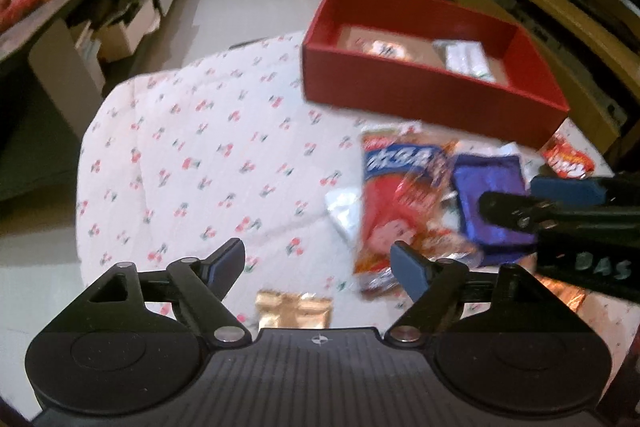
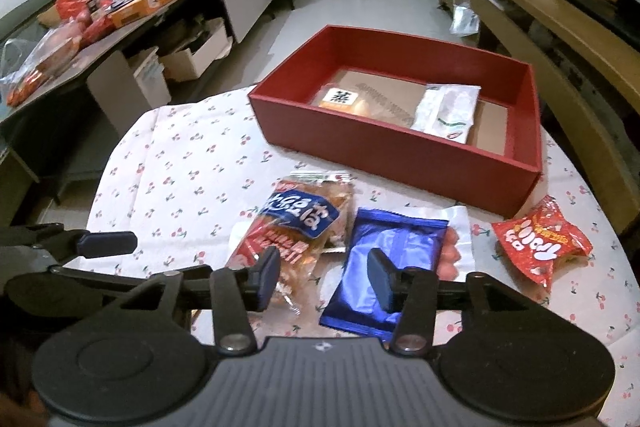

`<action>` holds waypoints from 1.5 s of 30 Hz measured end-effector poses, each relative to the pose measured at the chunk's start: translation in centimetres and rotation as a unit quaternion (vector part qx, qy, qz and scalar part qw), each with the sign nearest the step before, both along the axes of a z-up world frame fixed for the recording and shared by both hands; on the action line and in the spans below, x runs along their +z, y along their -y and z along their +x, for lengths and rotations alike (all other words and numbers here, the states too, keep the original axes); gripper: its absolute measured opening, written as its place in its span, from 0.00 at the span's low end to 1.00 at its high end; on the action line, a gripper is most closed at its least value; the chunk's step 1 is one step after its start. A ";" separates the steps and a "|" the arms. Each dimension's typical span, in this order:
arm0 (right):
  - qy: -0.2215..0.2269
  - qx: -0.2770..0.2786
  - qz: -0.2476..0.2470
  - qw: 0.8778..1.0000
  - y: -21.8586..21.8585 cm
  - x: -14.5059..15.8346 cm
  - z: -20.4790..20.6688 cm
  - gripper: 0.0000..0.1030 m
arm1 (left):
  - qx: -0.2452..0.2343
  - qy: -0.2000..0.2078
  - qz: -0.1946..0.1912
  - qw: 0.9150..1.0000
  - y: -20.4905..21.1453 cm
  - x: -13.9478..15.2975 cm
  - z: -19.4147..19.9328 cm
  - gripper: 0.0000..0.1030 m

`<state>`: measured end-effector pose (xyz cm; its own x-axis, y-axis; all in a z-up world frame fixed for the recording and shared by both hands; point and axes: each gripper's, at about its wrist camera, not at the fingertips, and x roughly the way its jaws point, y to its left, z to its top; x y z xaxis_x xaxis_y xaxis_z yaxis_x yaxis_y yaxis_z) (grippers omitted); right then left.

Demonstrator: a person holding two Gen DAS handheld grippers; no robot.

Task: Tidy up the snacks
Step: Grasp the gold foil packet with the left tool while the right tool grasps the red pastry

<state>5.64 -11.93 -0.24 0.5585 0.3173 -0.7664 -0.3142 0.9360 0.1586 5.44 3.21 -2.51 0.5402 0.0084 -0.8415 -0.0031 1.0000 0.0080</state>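
Observation:
A red box (image 2: 384, 151) (image 1: 420, 95) stands at the far side of the cherry-print tablecloth (image 2: 180, 179) and holds an orange-labelled snack (image 2: 346, 99) and a white packet (image 2: 448, 113). In front of it lie a red-and-blue bread packet (image 2: 296, 227) (image 1: 400, 195), a blue foil packet (image 2: 384, 263) (image 1: 492, 203), a white sausage packet (image 2: 454, 243) and a red candy bag (image 2: 540, 243) (image 1: 568, 159). My right gripper (image 2: 324, 277) is open and empty, low over the bread and blue packets. My left gripper (image 1: 318, 263) is open and empty above a gold packet (image 1: 294, 311).
A low table with many snack bags and boxes (image 2: 112, 3) stands at the left across the floor. A wooden bench or shelf unit (image 2: 560, 39) runs along the right. The right gripper's finger (image 1: 568, 203) shows in the left wrist view.

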 end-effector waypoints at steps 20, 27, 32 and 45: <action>-0.031 -0.069 0.009 0.997 5.6 -0.5 -0.3 0.63 | -0.006 -0.082 0.008 0.997 -1.0 -4.0 -1.6 0.60; -0.070 -0.115 0.009 0.991 8.7 -2.2 -0.8 0.63 | -0.017 -0.083 -0.012 0.996 -0.8 -3.5 -1.9 0.47; -0.086 -0.087 -0.016 0.992 7.4 -3.4 -1.5 0.71 | -0.031 -0.081 -0.019 0.996 -0.2 -3.4 -2.1 0.46; -0.135 -0.029 -0.073 0.988 5.9 -6.7 -0.7 0.91 | -0.049 -0.084 -0.025 0.995 0.3 -3.6 -2.2 0.51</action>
